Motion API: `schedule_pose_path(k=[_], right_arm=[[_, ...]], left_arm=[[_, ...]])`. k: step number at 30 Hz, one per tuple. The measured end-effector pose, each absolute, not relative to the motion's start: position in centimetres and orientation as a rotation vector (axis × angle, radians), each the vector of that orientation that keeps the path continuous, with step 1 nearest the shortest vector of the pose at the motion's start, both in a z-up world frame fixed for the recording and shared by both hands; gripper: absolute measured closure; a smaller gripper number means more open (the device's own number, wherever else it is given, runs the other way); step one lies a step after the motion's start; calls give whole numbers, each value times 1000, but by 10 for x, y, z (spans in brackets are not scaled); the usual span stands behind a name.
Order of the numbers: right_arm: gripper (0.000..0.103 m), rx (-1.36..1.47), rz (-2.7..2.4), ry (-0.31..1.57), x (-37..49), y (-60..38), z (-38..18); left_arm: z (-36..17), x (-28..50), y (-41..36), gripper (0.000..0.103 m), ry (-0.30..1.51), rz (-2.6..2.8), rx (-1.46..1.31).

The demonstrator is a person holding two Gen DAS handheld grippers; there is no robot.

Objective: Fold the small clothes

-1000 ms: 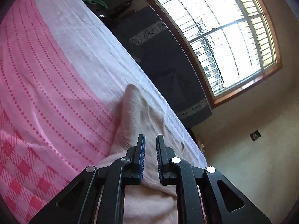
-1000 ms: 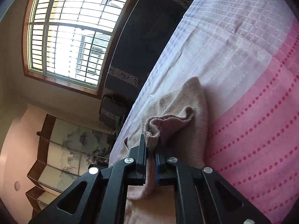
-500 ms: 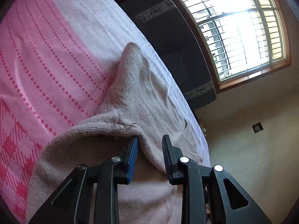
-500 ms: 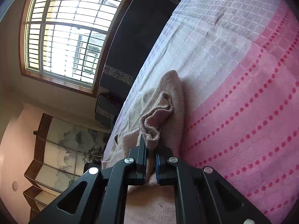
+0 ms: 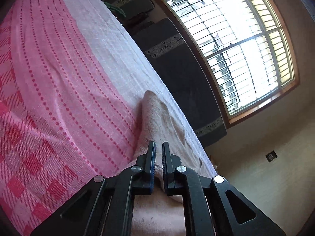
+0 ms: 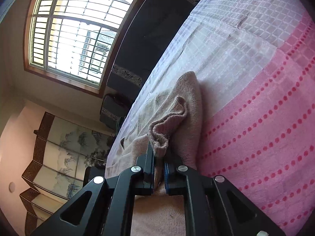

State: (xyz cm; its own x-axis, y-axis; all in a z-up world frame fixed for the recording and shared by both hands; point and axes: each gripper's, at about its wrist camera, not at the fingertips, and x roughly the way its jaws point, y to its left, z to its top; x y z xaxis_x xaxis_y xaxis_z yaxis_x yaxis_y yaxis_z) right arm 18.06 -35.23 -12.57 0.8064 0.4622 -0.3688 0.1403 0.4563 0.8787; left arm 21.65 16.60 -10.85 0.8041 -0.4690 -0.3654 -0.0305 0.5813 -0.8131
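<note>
A small beige knit garment [image 5: 157, 114] lies on a pink patterned bedspread [image 5: 59, 78]. In the left wrist view my left gripper [image 5: 158, 147] is closed to a narrow gap, with the garment's fabric between the pads lower down. In the right wrist view my right gripper [image 6: 158, 153] is shut on a bunched ribbed edge of the garment [image 6: 167, 123]; the rest of the garment lies flat beyond it. The bedspread [image 6: 265, 118] runs off to the right.
Dark cushioned seating [image 5: 183, 74] runs along the bed's far edge below a large barred window [image 5: 236, 39]. A folding painted screen [image 6: 65, 157] stands by the wall in the right wrist view. The bed's edge drops off just past the garment.
The left gripper was half open over the garment half a second ago and has closed to a narrow gap, drawn back. The right gripper has kept its hold on the bunched edge and shifted slightly.
</note>
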Motion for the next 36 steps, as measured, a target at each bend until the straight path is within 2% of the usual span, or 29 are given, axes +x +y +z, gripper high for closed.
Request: schedule_pose_path(k=[3,6,7,8,10,12,14,17,18,22,25,31,36], right_arm=[[87,1151,218,644,185,-358,-128],[63,1189,194,672,196,-366,-128],[63,1188,188,692,202,-367,-127],[65,1167,169,717,207,-367,-124],[95,1098,127,792,222,-363,-118],[94,1082,132,827,237,-355,-110],[94,1083,209,784,249,-343,-89],[95,1111,449,464,238,-336,-34],[96,1049,406,425,231,-338,-26],[96,1078,191,665,241,-356,-100],[95,1132,120,684,231,-370,-135],[95,1105,87,642,226,-375,-129],[96,1076,49,719,233,-371,-133]], left_arm=[[-86,216,138,95,572,-294,-708],[-84,219,114,93,623,-352,-597],[-84,219,111,93,634,-353,-575],[-85,221,110,93,643,-350,-570],[-88,224,116,93,655,-319,-597],[-95,224,129,93,662,-272,-659],[-104,224,143,92,666,-211,-726],[-109,220,158,92,624,-148,-790],[-109,219,159,92,621,-136,-793],[-106,223,151,90,634,-136,-749],[-105,224,149,82,637,-144,-737],[-101,225,145,78,635,-142,-713],[-89,218,135,74,587,-174,-647]])
